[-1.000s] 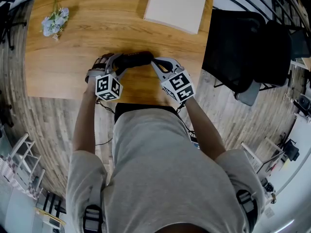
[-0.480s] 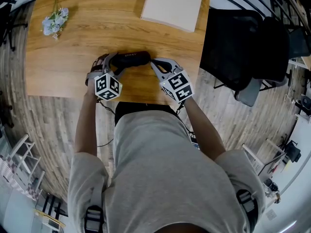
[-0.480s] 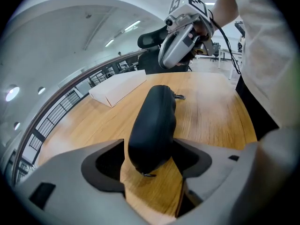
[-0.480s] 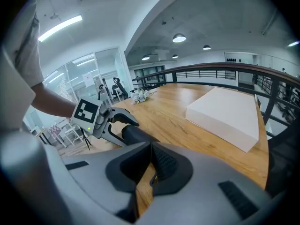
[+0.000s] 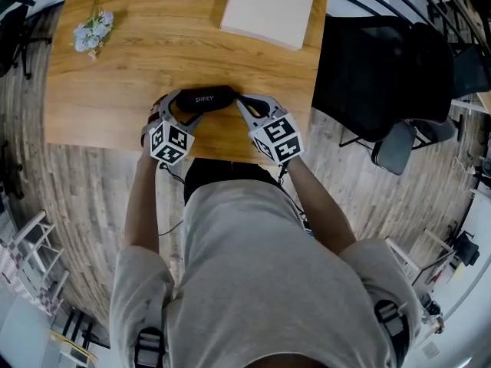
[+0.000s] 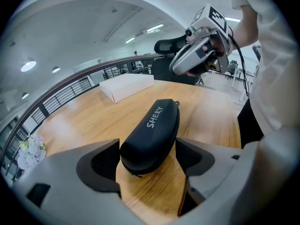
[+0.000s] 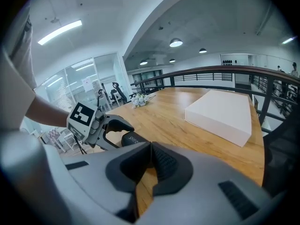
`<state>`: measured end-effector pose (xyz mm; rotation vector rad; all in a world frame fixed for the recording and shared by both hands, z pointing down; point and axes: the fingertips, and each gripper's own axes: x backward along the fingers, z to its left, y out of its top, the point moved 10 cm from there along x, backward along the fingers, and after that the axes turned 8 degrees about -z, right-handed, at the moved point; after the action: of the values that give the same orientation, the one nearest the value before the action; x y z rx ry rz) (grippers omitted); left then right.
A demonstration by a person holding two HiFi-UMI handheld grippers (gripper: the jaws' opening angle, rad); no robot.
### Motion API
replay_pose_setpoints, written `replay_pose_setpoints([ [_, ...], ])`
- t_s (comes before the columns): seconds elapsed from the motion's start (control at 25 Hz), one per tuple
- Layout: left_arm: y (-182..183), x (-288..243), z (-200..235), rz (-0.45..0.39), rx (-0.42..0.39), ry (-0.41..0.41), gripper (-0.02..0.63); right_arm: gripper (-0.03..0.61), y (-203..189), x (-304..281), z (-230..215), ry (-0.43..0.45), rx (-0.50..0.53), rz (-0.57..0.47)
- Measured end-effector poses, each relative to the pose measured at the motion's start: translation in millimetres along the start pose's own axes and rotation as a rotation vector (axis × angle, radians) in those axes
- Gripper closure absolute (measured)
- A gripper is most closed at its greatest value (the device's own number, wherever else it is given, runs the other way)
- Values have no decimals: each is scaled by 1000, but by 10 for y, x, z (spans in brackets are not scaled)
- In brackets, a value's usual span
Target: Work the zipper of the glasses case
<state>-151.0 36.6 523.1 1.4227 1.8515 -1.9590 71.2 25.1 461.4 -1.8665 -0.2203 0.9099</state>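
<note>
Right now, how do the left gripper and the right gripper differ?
The left gripper has jaws wide apart, having just been opening, around one end of the glasses case without clamping it; the right gripper has jaws together, nothing seen between. The left gripper is at the case's left end, the right gripper by its right end. Both hover at the table edge.

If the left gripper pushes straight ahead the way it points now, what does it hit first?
The glasses case: its near end sits between the left gripper's jaws, which have just been opening and stand apart.
</note>
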Motion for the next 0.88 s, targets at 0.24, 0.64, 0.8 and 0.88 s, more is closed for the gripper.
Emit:
replay_pose_setpoints([
  [0.24,114,213,-201,-26,107,93,262,548,3,170,78,-10,17,-43],
  [0.64,602,636,-871,-224,467,361,264,548,28,709,286,-62,100,-190],
  [0.8,792,854,-1185,-317,636,496,379,548,46,956,444,-66,113,-239],
  [0.88,910,972,-1321,-343,642,571,486,548,55,1055,521,-59,124,-266],
])
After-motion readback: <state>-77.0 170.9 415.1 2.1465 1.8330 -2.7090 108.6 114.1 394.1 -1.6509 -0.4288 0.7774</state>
